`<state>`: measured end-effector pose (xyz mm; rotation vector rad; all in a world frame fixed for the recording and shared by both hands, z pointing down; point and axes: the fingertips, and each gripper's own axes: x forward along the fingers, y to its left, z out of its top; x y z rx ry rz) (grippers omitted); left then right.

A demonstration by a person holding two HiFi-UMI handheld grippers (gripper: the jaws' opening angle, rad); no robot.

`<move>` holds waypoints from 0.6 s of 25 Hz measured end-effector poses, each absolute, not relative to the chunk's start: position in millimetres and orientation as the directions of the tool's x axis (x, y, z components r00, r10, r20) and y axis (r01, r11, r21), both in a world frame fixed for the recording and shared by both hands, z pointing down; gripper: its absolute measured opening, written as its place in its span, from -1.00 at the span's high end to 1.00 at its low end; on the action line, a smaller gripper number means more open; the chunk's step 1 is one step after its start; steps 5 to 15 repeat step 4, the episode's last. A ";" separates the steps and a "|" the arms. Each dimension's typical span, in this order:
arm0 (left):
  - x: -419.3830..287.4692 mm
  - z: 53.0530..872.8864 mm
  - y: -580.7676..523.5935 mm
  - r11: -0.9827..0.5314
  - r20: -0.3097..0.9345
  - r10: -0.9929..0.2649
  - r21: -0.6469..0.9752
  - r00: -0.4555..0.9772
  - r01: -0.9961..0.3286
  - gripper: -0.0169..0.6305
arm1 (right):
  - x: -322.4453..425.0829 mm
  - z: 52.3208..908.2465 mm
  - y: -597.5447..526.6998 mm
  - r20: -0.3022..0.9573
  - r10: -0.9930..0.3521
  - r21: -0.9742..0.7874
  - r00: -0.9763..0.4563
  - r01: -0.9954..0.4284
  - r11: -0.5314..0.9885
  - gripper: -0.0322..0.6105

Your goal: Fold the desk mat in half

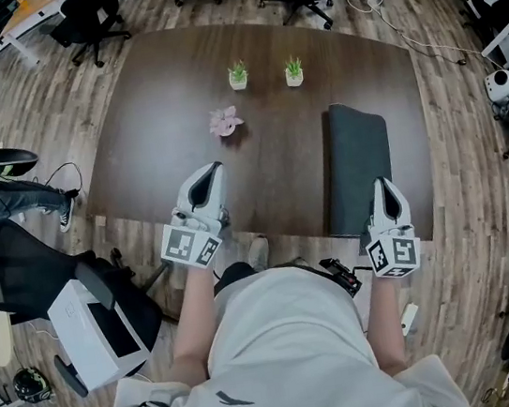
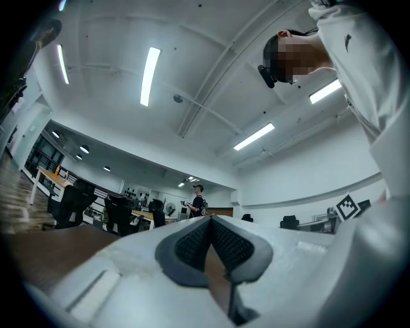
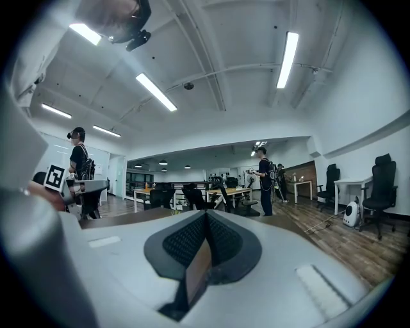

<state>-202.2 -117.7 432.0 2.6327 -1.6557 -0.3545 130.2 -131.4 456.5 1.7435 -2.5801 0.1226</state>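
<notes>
Desk mat [image 1: 360, 165]: dark grey, lying flat on the right part of the tabletop [image 1: 175, 115], toward its near right corner; long axis runs from the near edge straight away toward the far edge; near short end reaches the near edge; far short end looks rounded, so it may be doubled over already, but the head view does not settle that.

Right hand-held gripper [image 1: 382, 184]: tips over the mat's near end, toward its right long side; touching or just above, cannot tell; jaws pressed together with nothing between them, confirmed in the right gripper view [image 3: 205, 218].

Left hand-held gripper [image 1: 215, 169]: at the near edge of the tabletop about midway along it, well apart from the mat, which lies to its right; jaws likewise closed on nothing in the left gripper view [image 2: 210, 223].

Judgement: the right hand is the nearer one; any fold would turn on the mat's long axis pointing away from the person, so the near end is the end within reach; the left hand would have to cross rightward to help.

Two potted plants [image 1: 237, 74] and a pink flower [image 1: 225, 121] stand further back, clear of the mat.
</notes>
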 end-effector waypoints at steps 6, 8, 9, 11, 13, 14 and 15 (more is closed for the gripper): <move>-202.8 431.8 -117.1 -0.443 -0.186 -0.890 0.129 0.417 -0.887 0.93 | 130.3 455.5 -130.8 0.062 -0.926 -0.048 -0.372 -0.928 0.370 0.90; -202.8 431.8 -117.1 -0.443 -0.186 -0.890 0.129 0.417 -0.887 0.93 | 130.3 455.5 -130.8 0.062 -0.926 -0.048 -0.372 -0.928 0.370 0.90; -202.8 431.8 -117.1 -0.443 -0.186 -0.890 0.129 0.417 -0.887 0.93 | 130.3 455.5 -130.8 0.062 -0.926 -0.048 -0.372 -0.928 0.370 0.90; -202.8 431.8 -117.1 -0.443 -0.186 -0.890 0.129 0.417 -0.887 0.93 | 130.3 455.5 -130.8 0.062 -0.926 -0.048 -0.372 -0.928 0.370 0.90; -202.8 431.8 -117.1 -0.443 -0.186 -0.890 0.129 0.417 -0.887 0.93 | 130.3 455.5 -130.8 0.062 -0.926 -0.048 -0.372 -0.928 0.370 0.90; -202.8 431.8 -117.1 -0.443 -0.186 -0.890 0.129 0.417 -0.887 0.93 | 130.3 455.5 -130.8 0.062 -0.926 -0.048 -0.372 -0.928 0.370 0.90; -202.8 431.8 -117.1 -0.443 -0.186 -0.890 0.129 0.417 -0.887 0.93 | 130.3 455.5 -130.8 0.062 -0.926 -0.048 -0.372 -0.928 0.370 0.90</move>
